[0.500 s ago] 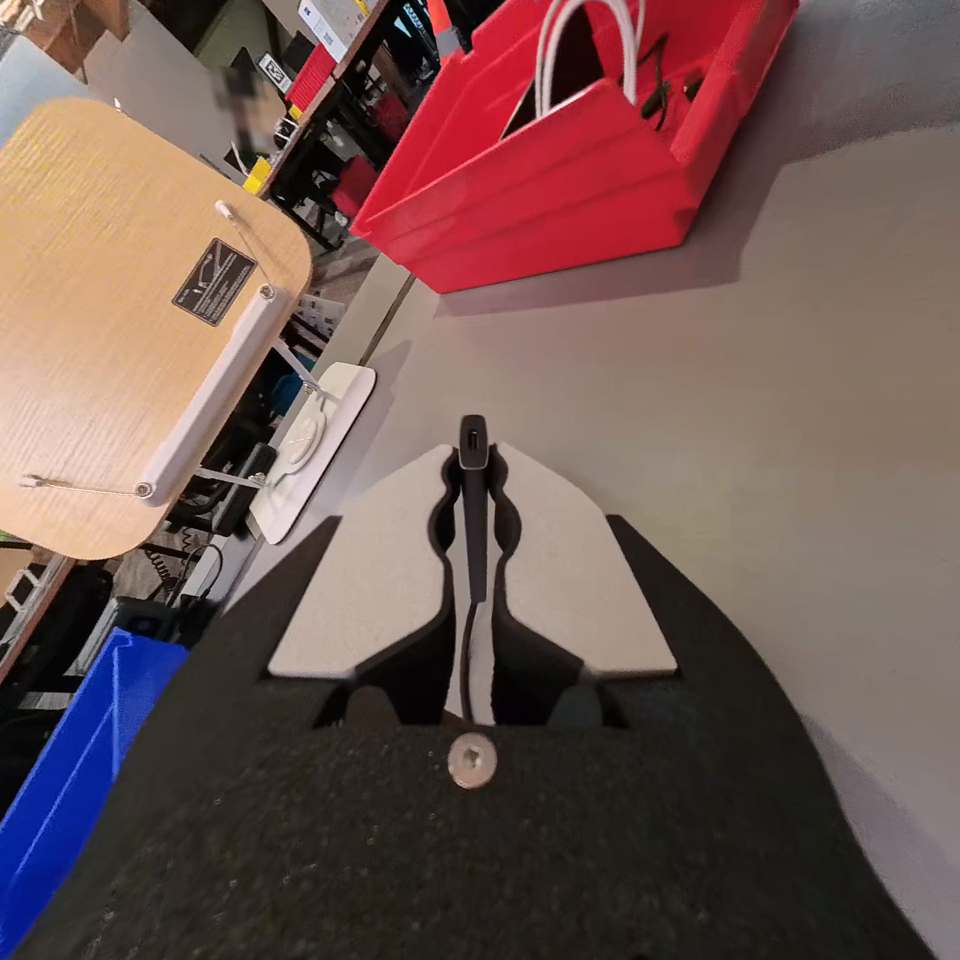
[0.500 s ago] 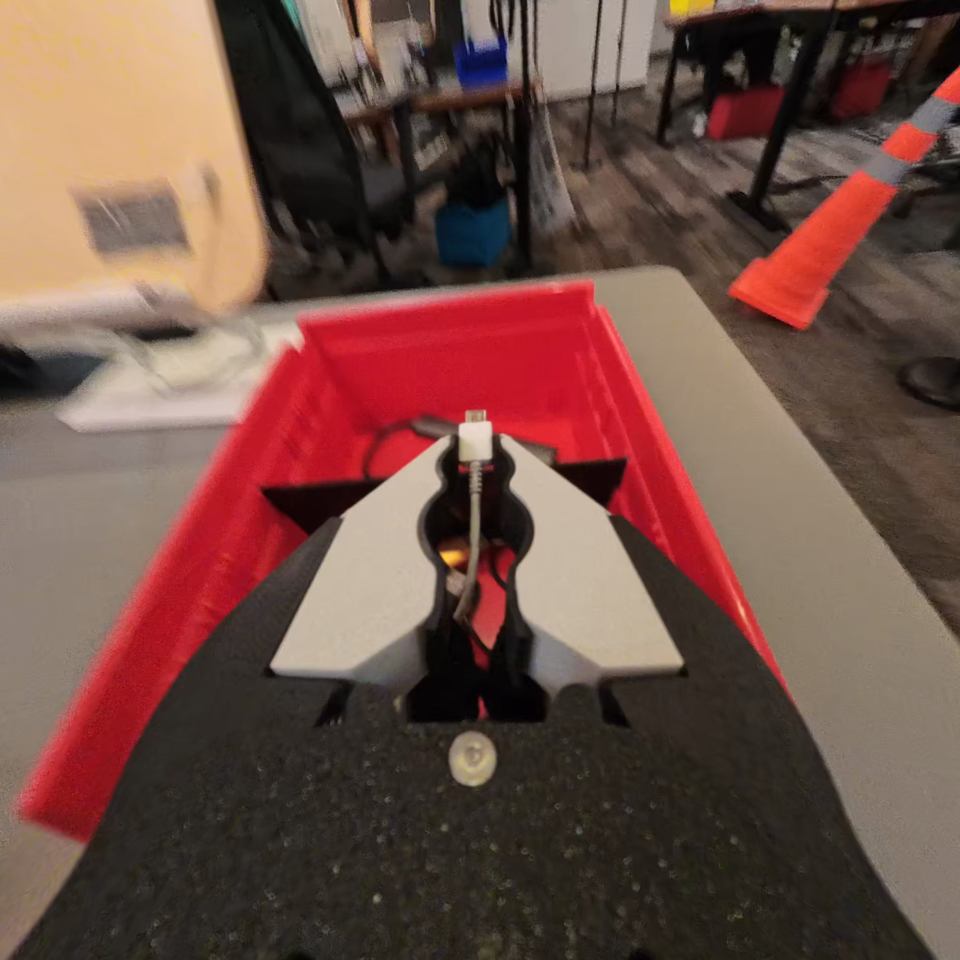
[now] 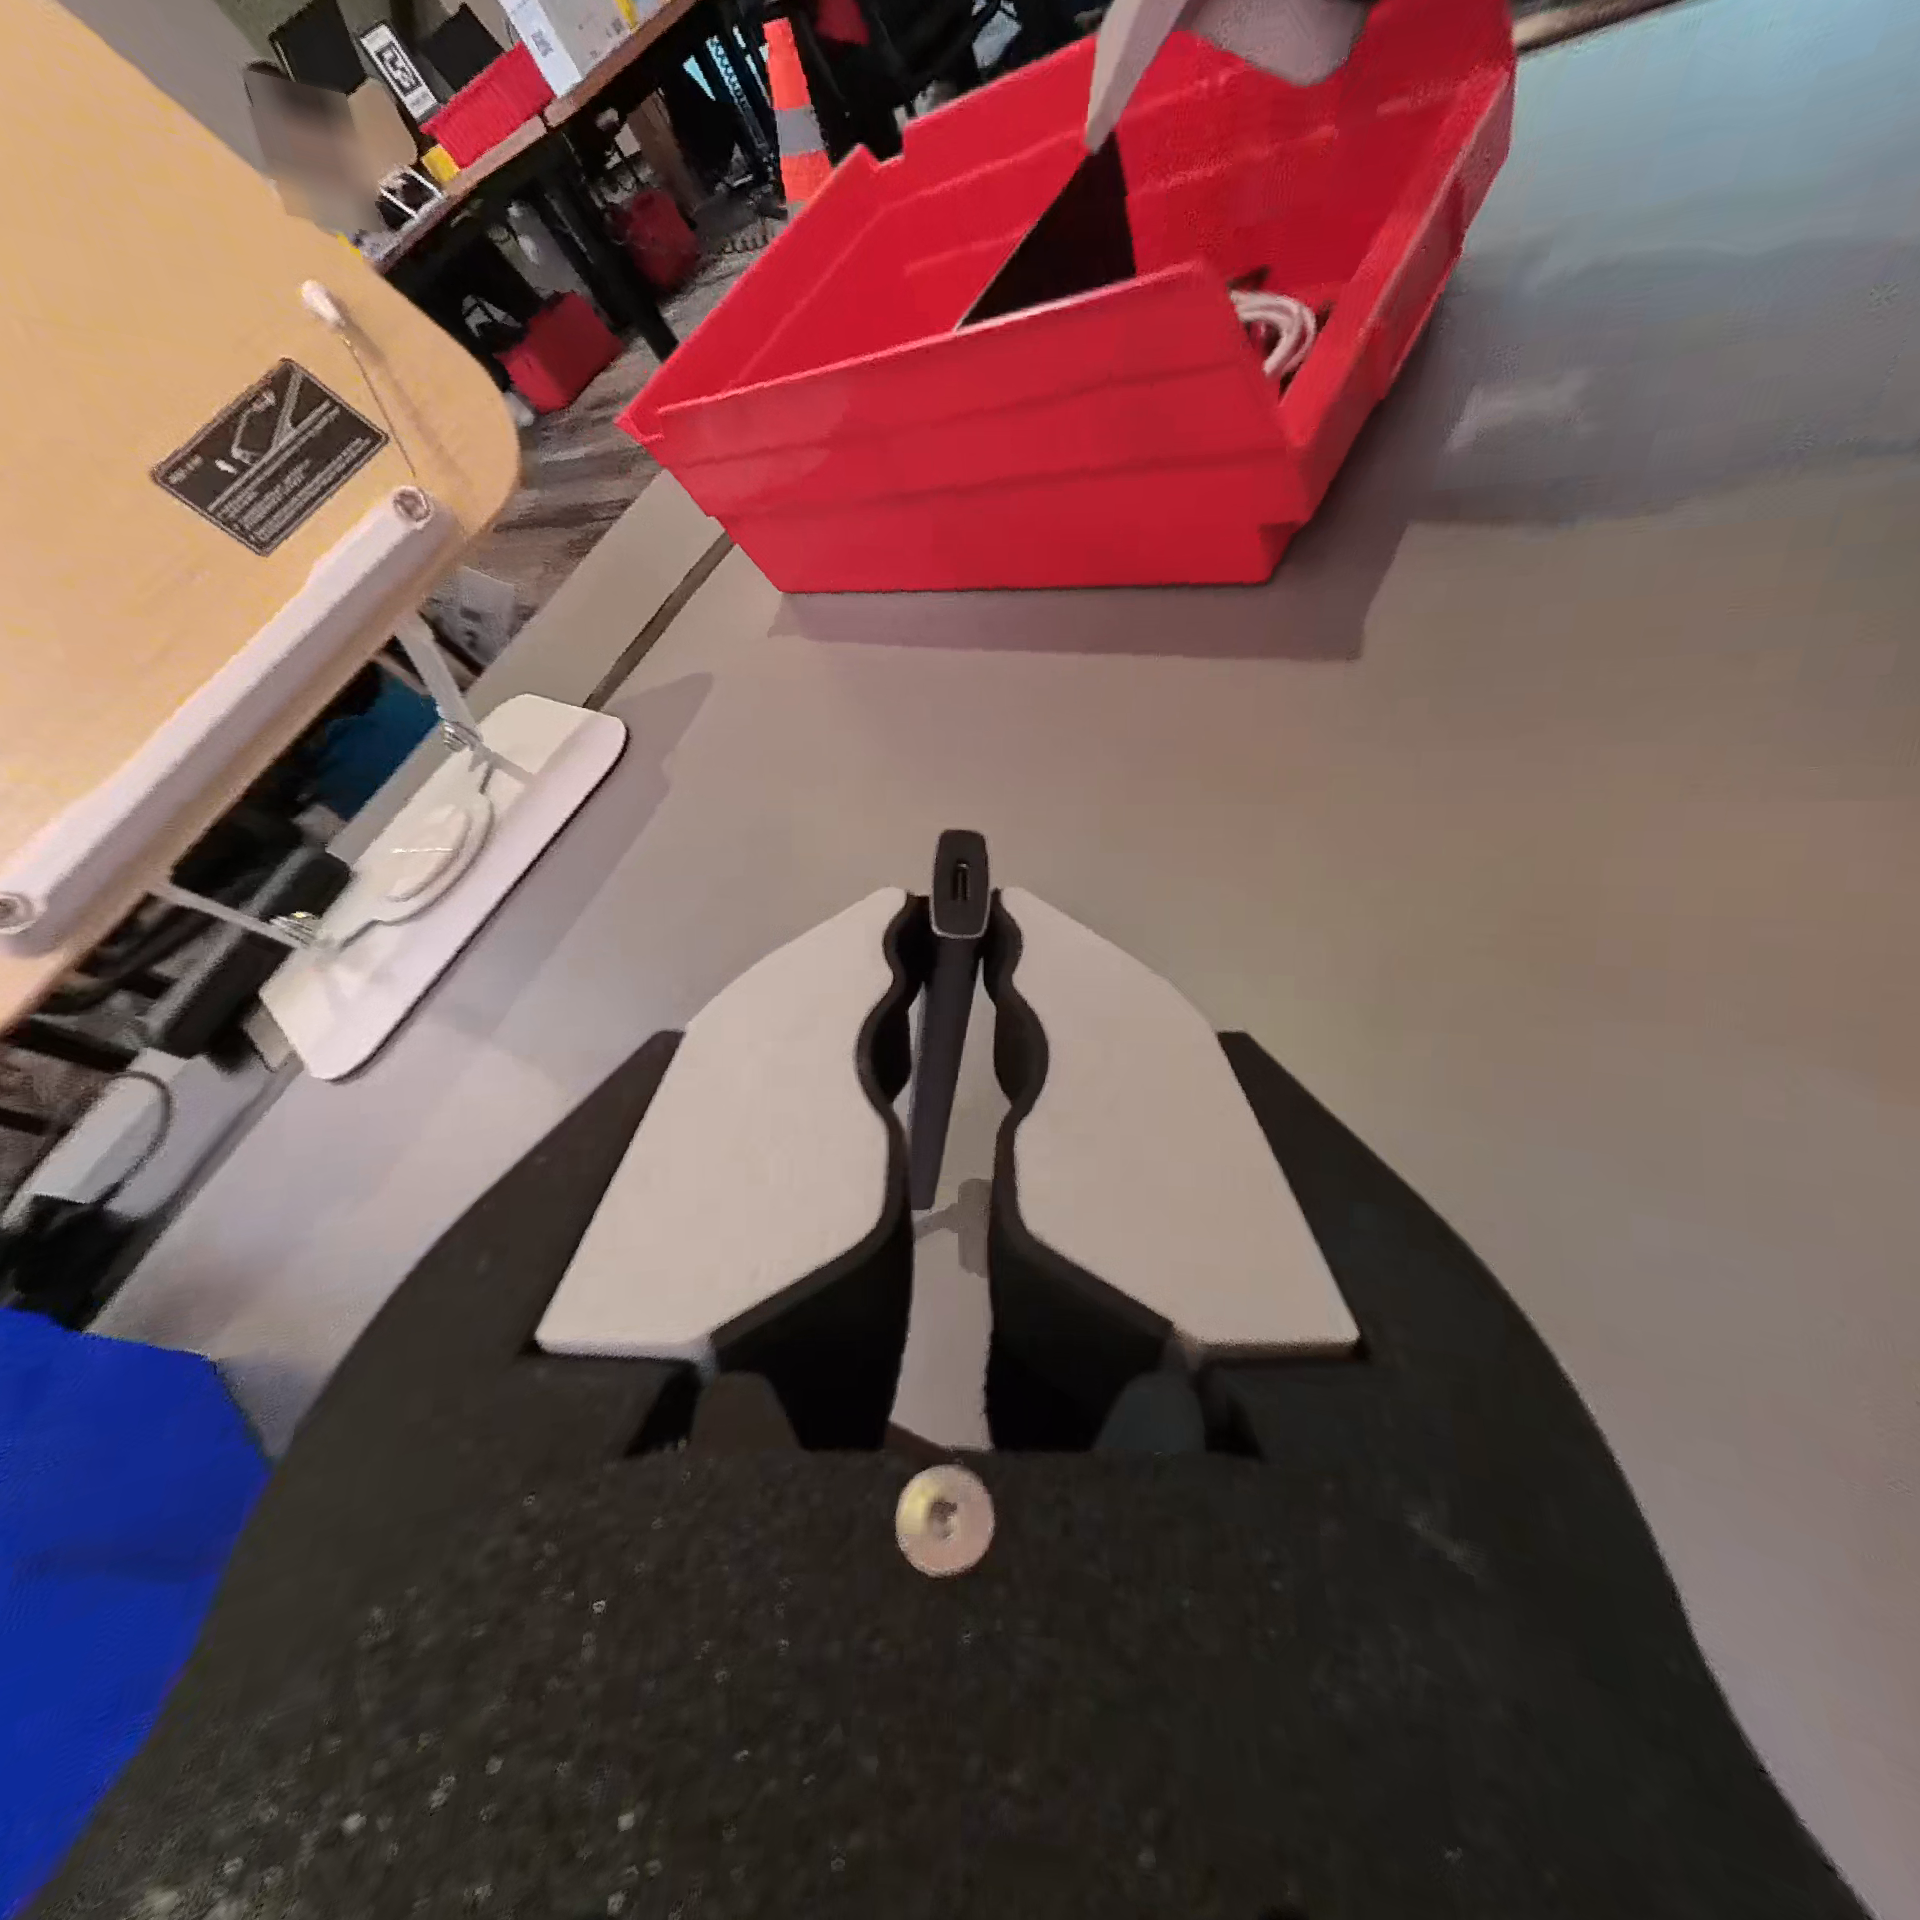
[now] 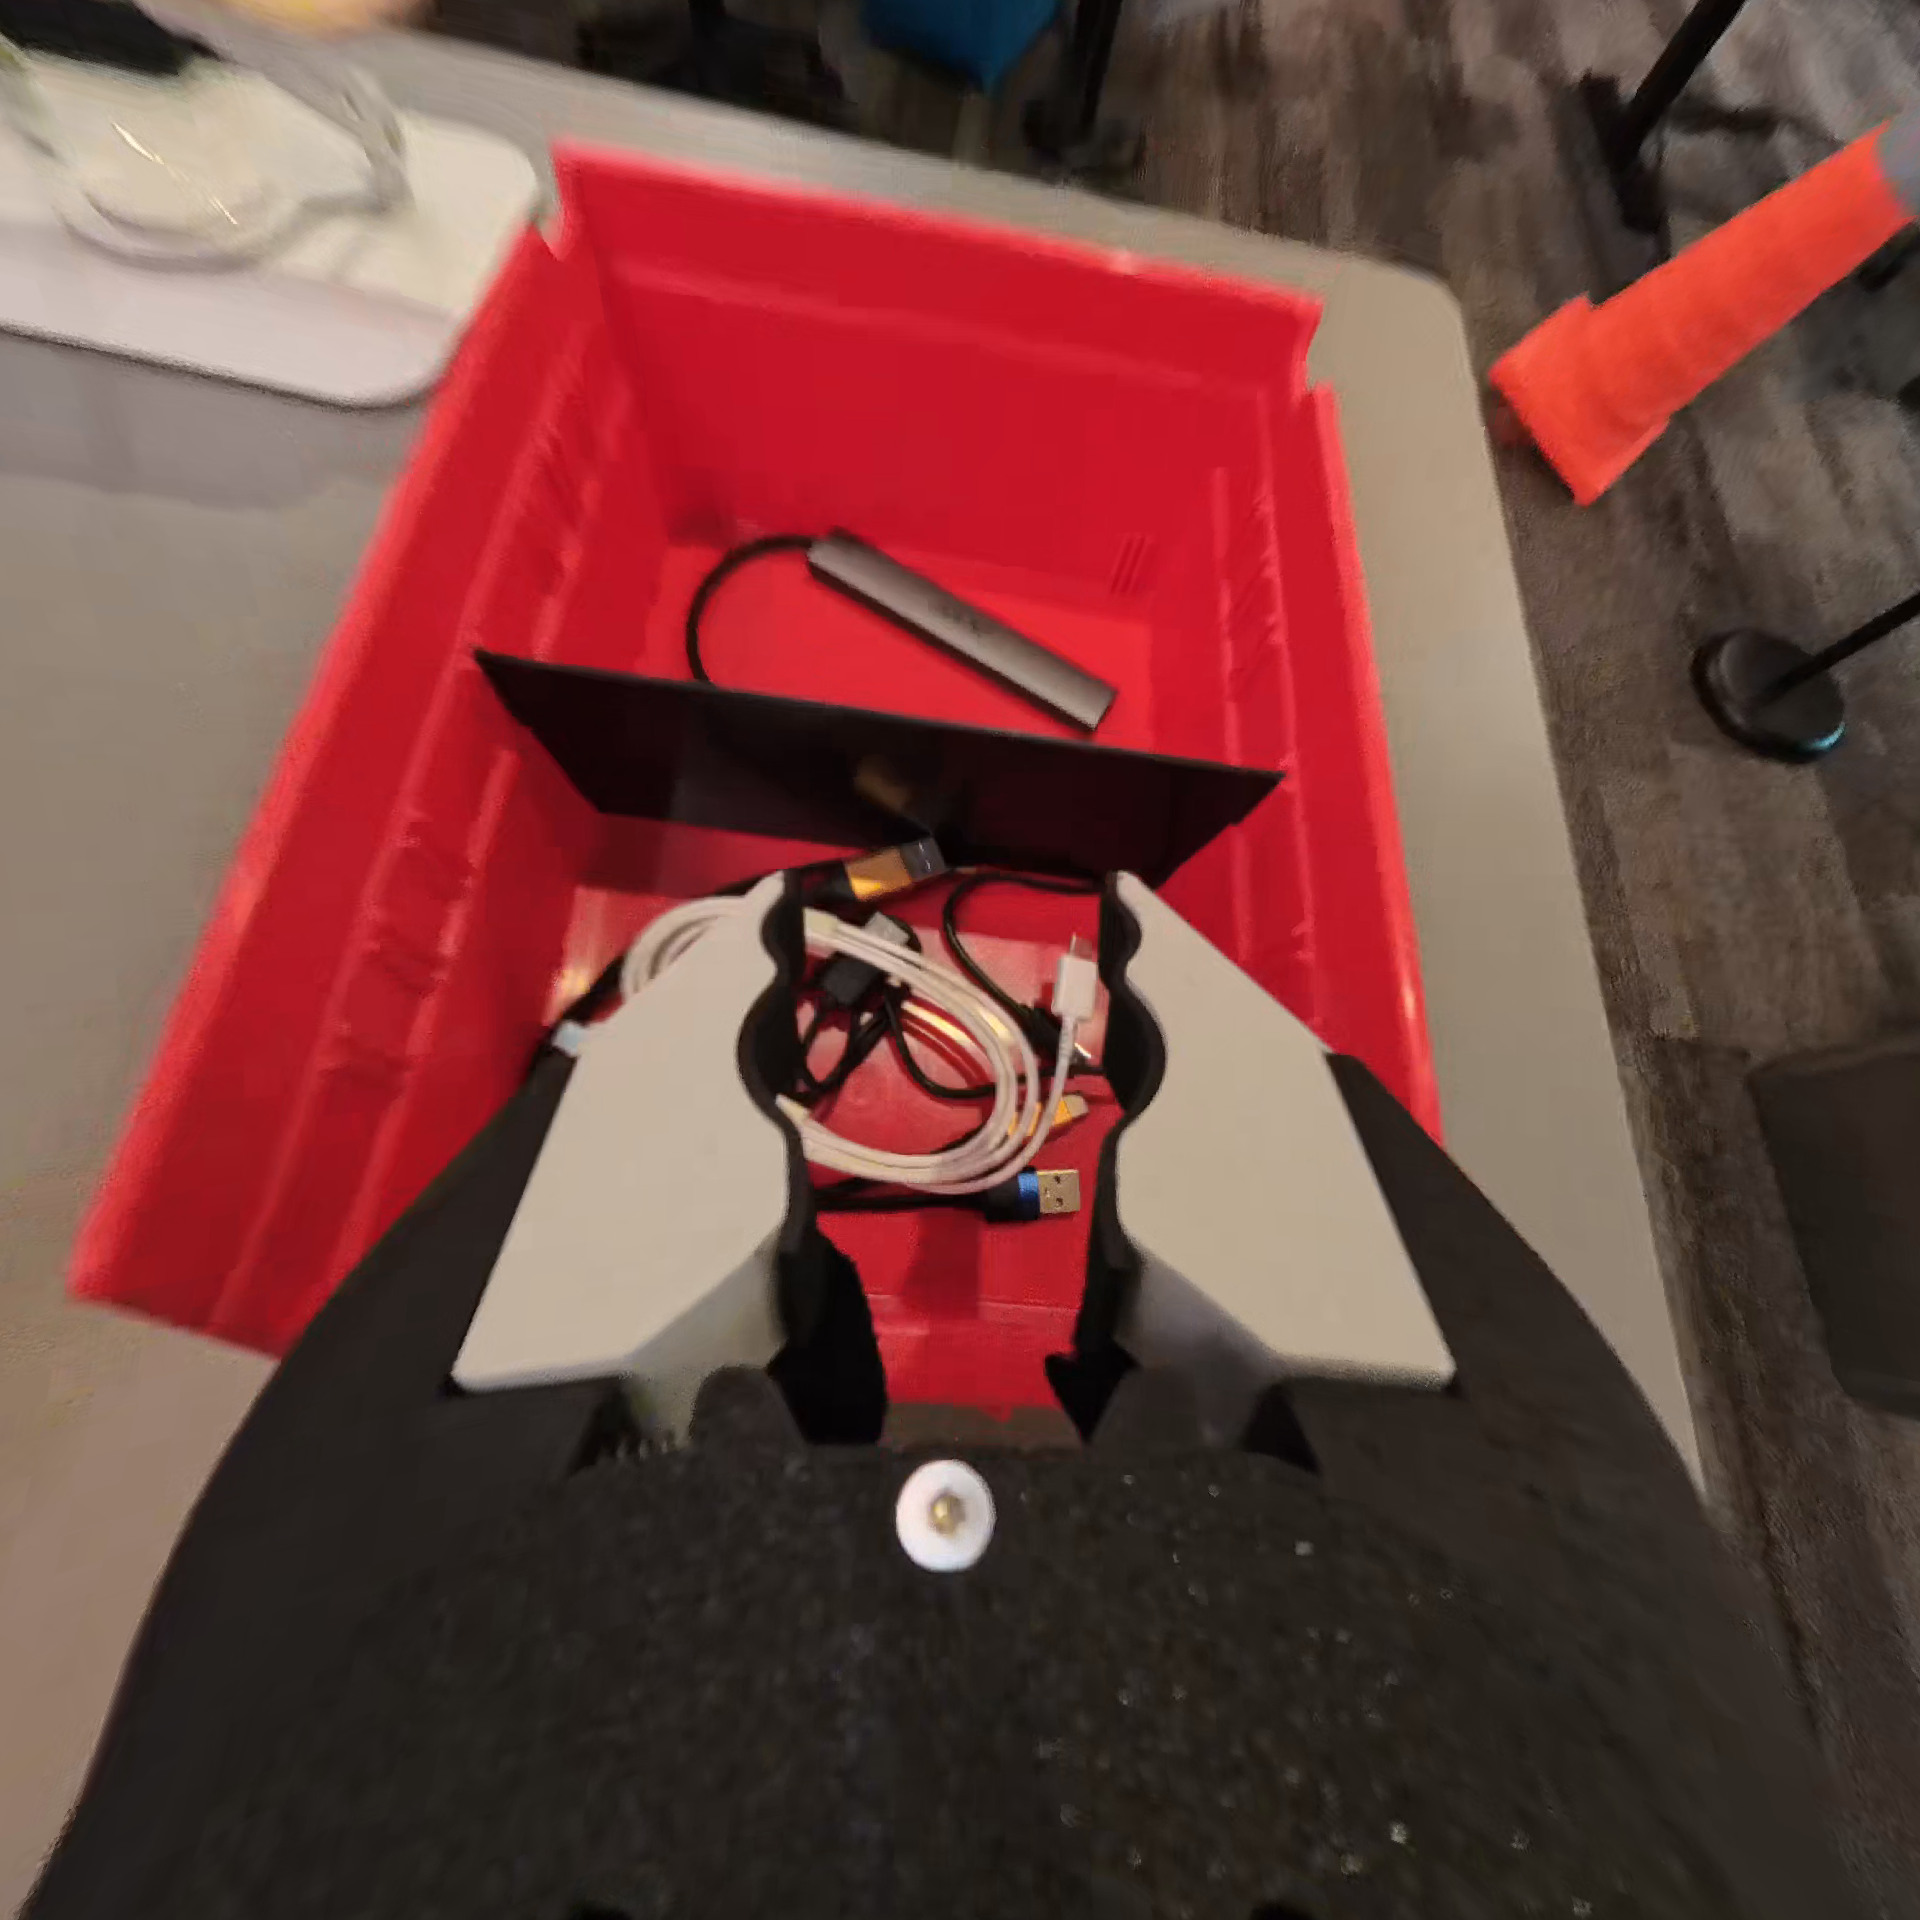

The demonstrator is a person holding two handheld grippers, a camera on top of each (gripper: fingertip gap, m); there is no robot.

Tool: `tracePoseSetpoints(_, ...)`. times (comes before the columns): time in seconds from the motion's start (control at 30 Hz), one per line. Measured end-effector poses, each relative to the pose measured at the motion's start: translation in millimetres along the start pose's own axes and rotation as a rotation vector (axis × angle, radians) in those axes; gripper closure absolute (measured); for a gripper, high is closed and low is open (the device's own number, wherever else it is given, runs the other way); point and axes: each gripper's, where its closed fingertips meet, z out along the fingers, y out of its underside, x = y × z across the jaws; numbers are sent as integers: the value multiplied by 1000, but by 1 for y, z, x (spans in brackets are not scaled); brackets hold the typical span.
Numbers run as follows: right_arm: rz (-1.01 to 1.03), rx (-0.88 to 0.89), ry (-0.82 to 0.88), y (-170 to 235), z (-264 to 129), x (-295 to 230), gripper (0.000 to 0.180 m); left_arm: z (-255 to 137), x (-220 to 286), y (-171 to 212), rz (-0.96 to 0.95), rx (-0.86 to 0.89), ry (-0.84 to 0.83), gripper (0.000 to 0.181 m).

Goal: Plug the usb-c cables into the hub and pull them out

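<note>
My left gripper [image 3: 958, 904] is shut on a slim dark hub [image 3: 943, 1049], held on edge over the grey table [image 3: 1455, 935], its end port facing forward. A red bin [image 3: 987, 488] stands ahead. My right gripper [image 4: 951, 883] is open and empty above the bin's [image 4: 343, 935] near compartment, where white cables [image 4: 935, 997], a white plug [image 4: 1075, 982], black cables and a blue-sleeved plug [image 4: 1039, 1193] lie tangled. A black divider [image 4: 883, 774] splits the bin. A second grey hub [image 4: 966, 629] with a black lead lies in the far compartment. A finger of the right gripper [image 3: 1132, 62] shows over the bin in the left wrist view.
A tilted wooden board [image 3: 156, 468] on a white base [image 3: 447, 873] stands at the table's left edge. A blue bin [image 3: 94, 1538] is at near left. An orange cone [image 4: 1704, 322] and stand legs are on the floor past the table's right edge. Left tips to right tips: about 30 centimeters.
My right gripper has opened and let go of the white cable plug, and now tilts down over the bin's near compartment. My left gripper still holds the hub, turned slightly toward the bin.
</note>
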Motion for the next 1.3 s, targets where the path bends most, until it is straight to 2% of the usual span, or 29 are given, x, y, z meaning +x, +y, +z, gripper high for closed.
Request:
tracePoseSetpoints(0.13,-18,102,-113,-26,-28,-22,122,-9,-14,-7,-137,50,55,171)
tracePoseSetpoints(0.17,-37,142,-218,-33,-37,-41,124,-13,-20,-11,-195,79,83,172)
tracePoseSetpoints(0.27,-112,200,-751,-32,-81,-136,128,-34,-45,-33,-484,246,193,172)
tracePoseSetpoints(0.33,-124,270,-1036,-29,-113,-189,135,-51,-55,-48,-667,379,317,172)
tracePoseSetpoints(0.4,-101,320,-1200,-28,-131,-233,137,-65,-61,-56,-784,475,407,172)
tracePoseSetpoints(0.5,-124,311,-1332,-15,-142,-286,137,-75,-58,-63,-845,542,495,172)
tracePoseSetpoints(0.7,-49,344,-1433,-6,-152,-330,133,-83,-47,-75,-863,618,586,172)
tracePoseSetpoints(0.8,76,437,-1462,-18,-160,-325,143,-87,-55,-77,-905,688,565,172)
tracePoseSetpoints(0.97,312,478,-1558,-24,-169,-315,141,-95,-71,-77,-1018,842,521,172)
tracePoseSetpoints(1.07,323,466,-1538,-19,-165,-325,141,-92,-67,-78,-1024,849,517,172)
tracePoseSetpoints(1.17,362,536,-1503,-26,-166,-317,171,-89,-60,-80,-1011,837,526,172)
tracePoseSetpoints(1.23,330,523,-1529,-23,-168,-316,171,-91,-56,-80,-1002,834,550,172)
tracePoseSetpoints(1.27,309,503,-1538,-22,-169,-316,172,-91,-55,-78,-987,812,547,167)
tracePoseSetpoints(1.3,291,491,-1521,-23,-167,-313,172,-90,-54,-75,-974,777,523,154)
